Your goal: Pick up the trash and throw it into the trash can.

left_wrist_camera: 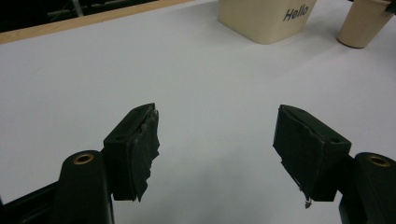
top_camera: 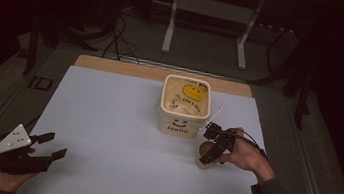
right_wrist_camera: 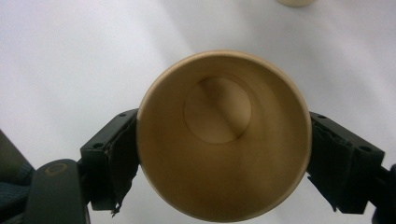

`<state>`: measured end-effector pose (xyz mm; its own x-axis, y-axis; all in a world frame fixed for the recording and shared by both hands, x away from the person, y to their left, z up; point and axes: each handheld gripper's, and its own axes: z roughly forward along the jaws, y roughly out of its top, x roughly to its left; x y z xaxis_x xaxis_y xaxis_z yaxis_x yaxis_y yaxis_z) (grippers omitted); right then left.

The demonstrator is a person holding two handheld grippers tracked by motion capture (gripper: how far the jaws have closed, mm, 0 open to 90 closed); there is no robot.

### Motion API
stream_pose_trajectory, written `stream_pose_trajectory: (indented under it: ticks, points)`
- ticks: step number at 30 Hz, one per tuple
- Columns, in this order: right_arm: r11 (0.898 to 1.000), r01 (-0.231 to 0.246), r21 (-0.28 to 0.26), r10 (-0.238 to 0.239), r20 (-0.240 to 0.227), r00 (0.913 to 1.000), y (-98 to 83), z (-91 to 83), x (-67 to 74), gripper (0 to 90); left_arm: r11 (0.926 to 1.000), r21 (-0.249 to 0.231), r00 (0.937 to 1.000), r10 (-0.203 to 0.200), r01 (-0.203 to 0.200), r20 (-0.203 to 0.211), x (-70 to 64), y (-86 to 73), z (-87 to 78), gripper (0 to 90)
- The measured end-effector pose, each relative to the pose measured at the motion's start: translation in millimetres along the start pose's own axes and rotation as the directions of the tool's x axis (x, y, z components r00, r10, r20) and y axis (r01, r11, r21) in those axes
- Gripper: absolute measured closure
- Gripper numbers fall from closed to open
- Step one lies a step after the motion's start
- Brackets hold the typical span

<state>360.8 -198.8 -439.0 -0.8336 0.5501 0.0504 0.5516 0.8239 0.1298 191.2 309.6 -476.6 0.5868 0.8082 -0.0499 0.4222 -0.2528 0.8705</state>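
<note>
Nearest the high camera, at about seven o'clock on the white sheet, the left gripper rests in a hand with its jaws spread wide and nothing between them. Over at four o'clock the right gripper has its jaws set against the two sides of the paper cup, which stands upright just off the cream tub marked "Hello".

From the right gripper view, the cup is empty and thin-walled, and the pads press at its rim. Squeeze harder and I'd expect the rim to buckle and the cup to pop out; lift with a light hold and it could slip or tip. Swinging toward eleven o'clock risks knocking the tub, which sits close.

Room is generous toward nine o'clock, where bare sheet runs across to the left gripper. The sheet's right edge lies near the hand at three o'clock, so there is less margin there.
</note>
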Motion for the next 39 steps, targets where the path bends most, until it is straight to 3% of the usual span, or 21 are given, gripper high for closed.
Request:
stream_pose_trajectory:
  ticks: [39]
  points:
    - [0.998, 0.034, -0.045, -0.032, 0.035, 0.9989, 31.4, -115.4, -12.0, 17.5, 0.9999, 0.01, 1.0, -0.003, 0.003, 0.009, -0.5, -0.8, 0.8, 31.0]
